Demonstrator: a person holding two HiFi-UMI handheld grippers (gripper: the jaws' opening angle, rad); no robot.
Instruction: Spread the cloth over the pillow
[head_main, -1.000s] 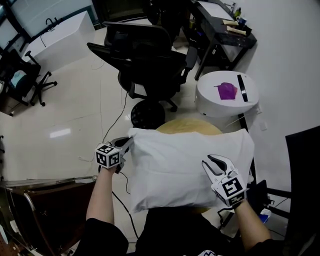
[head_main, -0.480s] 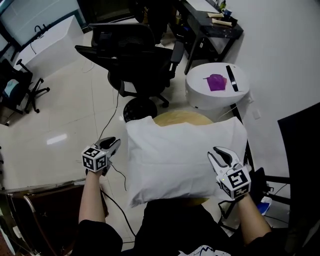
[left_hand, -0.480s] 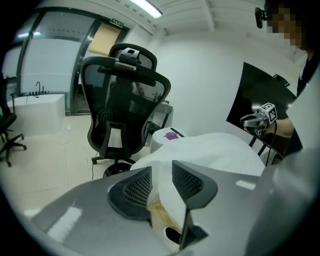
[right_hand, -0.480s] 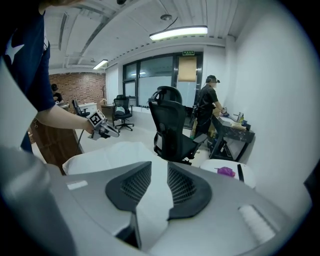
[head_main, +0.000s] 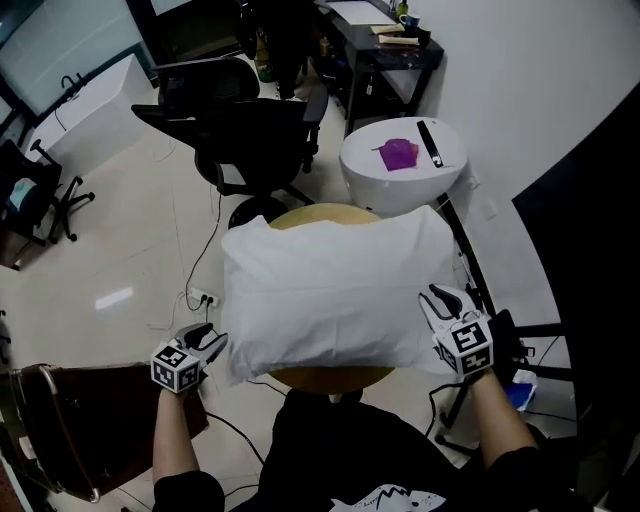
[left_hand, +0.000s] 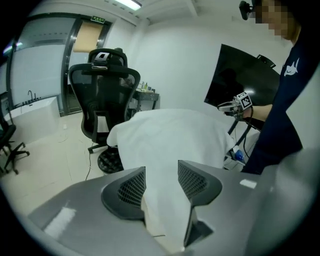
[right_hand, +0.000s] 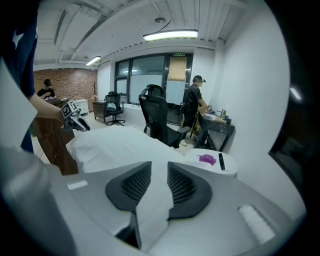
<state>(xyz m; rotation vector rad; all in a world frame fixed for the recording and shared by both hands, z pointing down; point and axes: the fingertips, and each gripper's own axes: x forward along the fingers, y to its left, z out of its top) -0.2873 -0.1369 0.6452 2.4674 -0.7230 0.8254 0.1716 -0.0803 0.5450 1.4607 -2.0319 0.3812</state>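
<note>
Cloth (head_main: 330, 290) one, tools (head_main: 212, 341) (head_main: 441, 298) two

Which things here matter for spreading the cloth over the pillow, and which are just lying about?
Job: white cloth; the pillow hidden under it; the round wooden table carrying them.
Lying about: purple item and black bar on the white stand; black office chair; power strip on the floor.

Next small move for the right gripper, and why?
Probably open the right gripper and release its corner: the white cloth already lies spread over the round wooden table, the jaws of the left gripper have just been opening with cloth between them, and only the right one grips cloth.
</note>
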